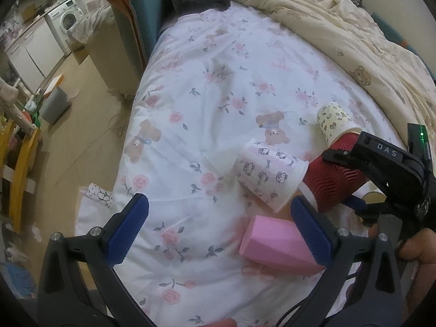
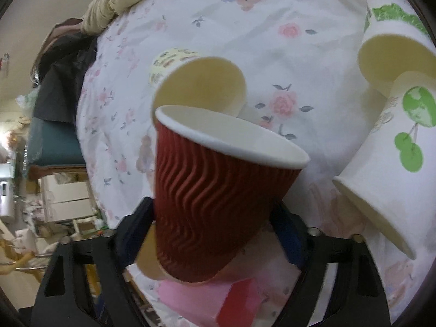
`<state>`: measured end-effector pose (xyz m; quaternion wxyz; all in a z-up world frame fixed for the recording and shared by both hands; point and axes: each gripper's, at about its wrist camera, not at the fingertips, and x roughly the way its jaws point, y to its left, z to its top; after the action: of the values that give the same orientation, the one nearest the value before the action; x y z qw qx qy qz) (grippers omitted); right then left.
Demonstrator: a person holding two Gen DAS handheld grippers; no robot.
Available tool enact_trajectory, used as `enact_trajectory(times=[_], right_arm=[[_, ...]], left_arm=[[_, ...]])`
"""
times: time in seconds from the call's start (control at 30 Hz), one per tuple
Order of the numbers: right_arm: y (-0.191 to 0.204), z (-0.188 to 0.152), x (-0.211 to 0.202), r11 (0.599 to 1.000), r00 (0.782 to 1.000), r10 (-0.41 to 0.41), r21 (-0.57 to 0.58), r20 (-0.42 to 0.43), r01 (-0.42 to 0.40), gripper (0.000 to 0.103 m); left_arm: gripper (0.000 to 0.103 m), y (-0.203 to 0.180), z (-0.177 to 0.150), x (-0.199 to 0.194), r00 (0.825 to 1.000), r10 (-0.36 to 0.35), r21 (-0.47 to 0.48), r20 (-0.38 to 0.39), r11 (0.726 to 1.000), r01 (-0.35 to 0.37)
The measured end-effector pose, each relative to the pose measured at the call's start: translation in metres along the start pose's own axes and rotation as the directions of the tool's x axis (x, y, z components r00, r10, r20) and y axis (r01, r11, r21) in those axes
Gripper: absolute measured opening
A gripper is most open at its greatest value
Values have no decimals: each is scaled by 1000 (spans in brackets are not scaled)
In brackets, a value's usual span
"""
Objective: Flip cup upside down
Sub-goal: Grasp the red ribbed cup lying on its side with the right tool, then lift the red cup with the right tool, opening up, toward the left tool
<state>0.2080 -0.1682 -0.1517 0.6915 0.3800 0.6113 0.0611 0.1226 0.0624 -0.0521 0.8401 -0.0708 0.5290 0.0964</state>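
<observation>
My right gripper (image 2: 212, 218) is shut on a red ribbed paper cup (image 2: 212, 199), holding it tilted above the bed with its white rim up and away. In the left wrist view the same red cup (image 1: 332, 182) sits between the right gripper's (image 1: 351, 185) black fingers at the right. My left gripper (image 1: 218, 226) is open and empty, low over the floral sheet (image 1: 218, 81). A pink cup (image 1: 275, 245) lies on its side just inside its right finger.
A white patterned cup (image 1: 269, 174) and a yellow bear-print cup (image 1: 335, 120) lie on their sides on the bed. Two white cups with green prints (image 2: 392, 147) lie at the right. A cream quilt (image 1: 354, 32) is bunched at the back. The bed edge and floor are at the left.
</observation>
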Motion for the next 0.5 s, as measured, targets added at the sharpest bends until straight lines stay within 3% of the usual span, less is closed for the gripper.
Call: enact_trajectory(times=[0.3,0.5], right_arm=[[6,-6,-43,995,995,92,-44,30,-91,81],[17,-20,-92,983,993,100,-160,55,-90,81]], left_arm=[[103,2,0,-19,999,-20,2,48,1000,20],[103,3,-8,-39,997,-45,8,69,999,44]])
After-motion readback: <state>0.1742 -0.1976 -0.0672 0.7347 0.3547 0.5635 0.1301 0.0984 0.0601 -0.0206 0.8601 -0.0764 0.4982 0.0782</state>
